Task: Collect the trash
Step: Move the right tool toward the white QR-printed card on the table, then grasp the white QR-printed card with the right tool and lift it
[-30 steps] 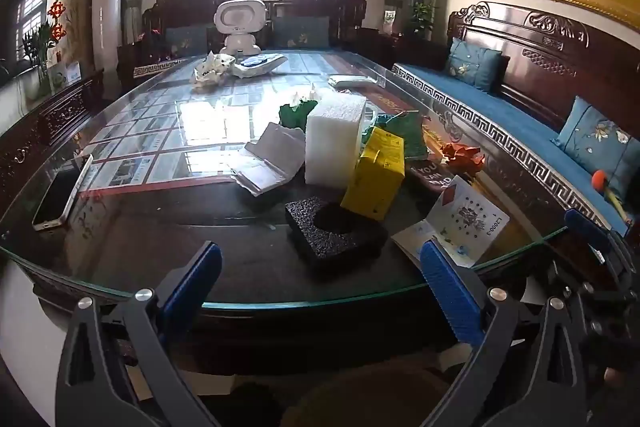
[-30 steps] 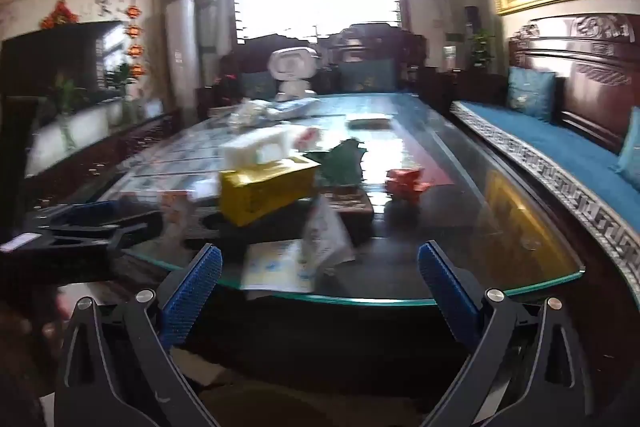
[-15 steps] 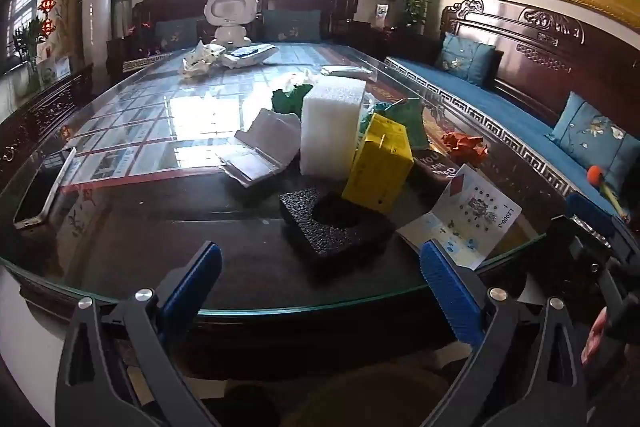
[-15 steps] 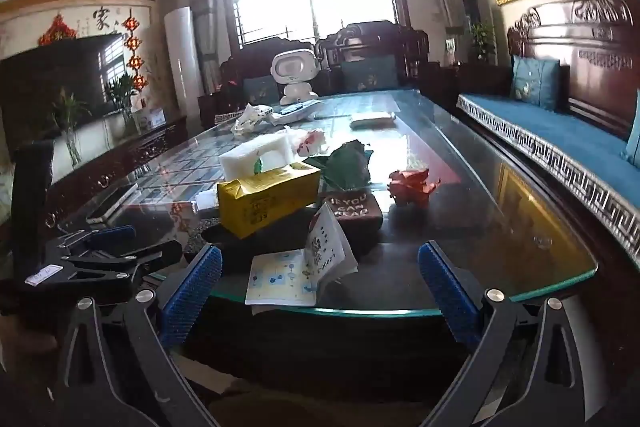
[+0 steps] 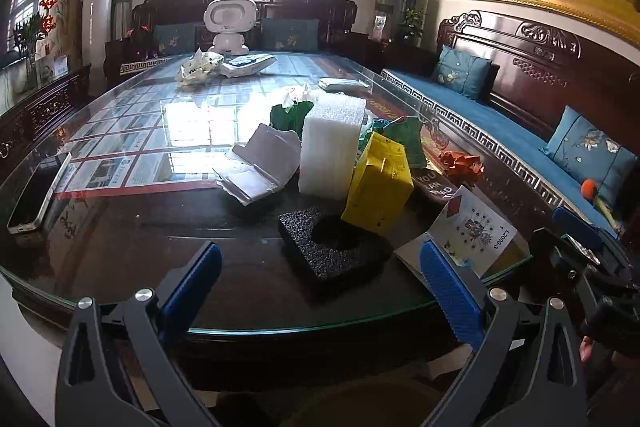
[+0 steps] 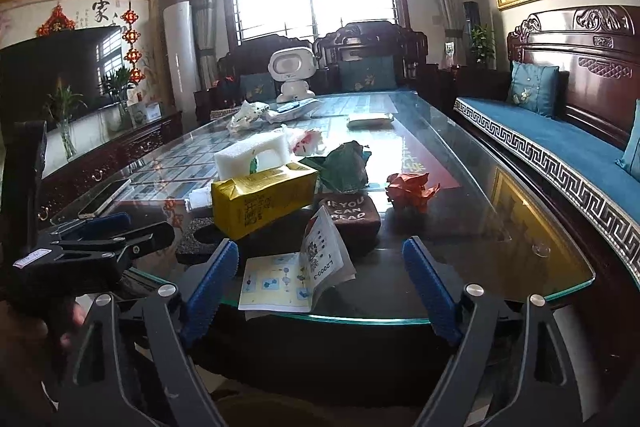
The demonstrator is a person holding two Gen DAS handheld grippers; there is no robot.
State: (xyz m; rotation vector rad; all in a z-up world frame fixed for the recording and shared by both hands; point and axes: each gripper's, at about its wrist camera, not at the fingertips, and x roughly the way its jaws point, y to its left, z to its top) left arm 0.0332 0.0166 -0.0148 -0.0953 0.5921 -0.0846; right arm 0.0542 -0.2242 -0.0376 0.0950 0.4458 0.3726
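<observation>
Glass-topped desk point(image 5: 120, 155) strewn with trash, both grippers short of it.
Left view: left gripper point(image 5: 320, 271) fingers spread, empty; black foam point(image 5: 328, 247) just beyond them. Right view: right gripper point(image 6: 320, 267) fingers spread, just been closing, empty; leaflet point(image 6: 296, 271) lies beyond, between them.

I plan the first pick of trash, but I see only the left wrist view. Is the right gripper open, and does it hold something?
Observer: The right gripper is open. Its jaws have just been closing a little, with nothing between them.
Operator: Which trash lies nearest in front of it?
Observer: The booklet, lying open at the near edge of the glass table; its inner page shows small blue pictures.
Operator: And the dark thing behind the booklet?
Observer: A brown pad printed "IF YOU CAN READ". The red crumpled paper lies to its right, apart from it.
</observation>
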